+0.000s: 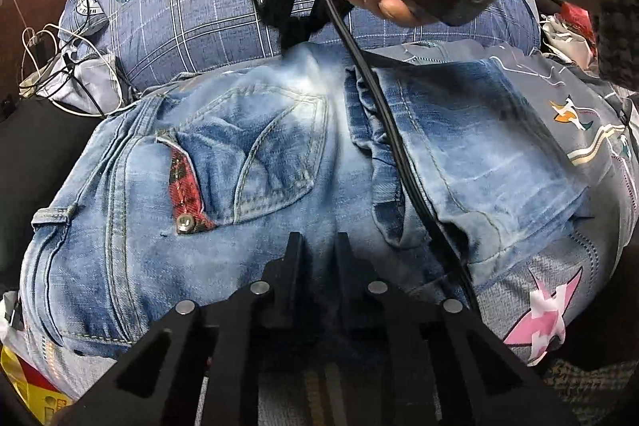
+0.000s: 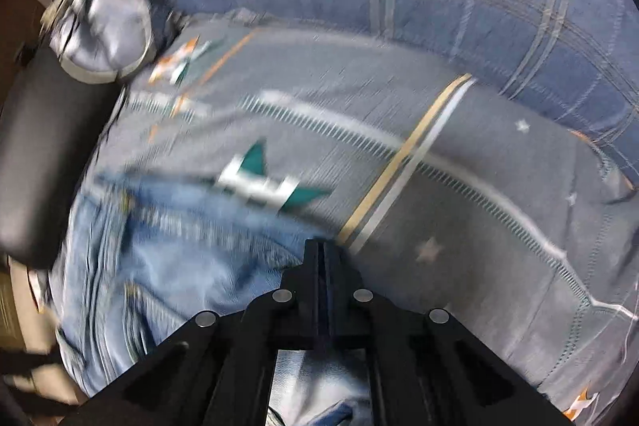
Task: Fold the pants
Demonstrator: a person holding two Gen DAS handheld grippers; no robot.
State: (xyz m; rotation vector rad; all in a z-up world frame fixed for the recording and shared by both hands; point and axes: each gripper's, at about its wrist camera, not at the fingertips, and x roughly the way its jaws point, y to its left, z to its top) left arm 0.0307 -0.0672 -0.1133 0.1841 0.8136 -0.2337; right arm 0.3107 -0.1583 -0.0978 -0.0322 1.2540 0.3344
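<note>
With my left gripper [image 1: 318,240] pinching the faded blue denim pants [image 1: 255,162] lying on the grey patterned bedsheet [image 2: 479,226] and my right gripper [image 2: 322,246] closed empty, I judge this heavy, limp denim best gripped at seams.

Jeans [image 1: 255,154]: light-blue faded denim, lying bunched on bed, back pocket facing up, red plaid lining exposed at pocket, leg folded over at right.
</note>
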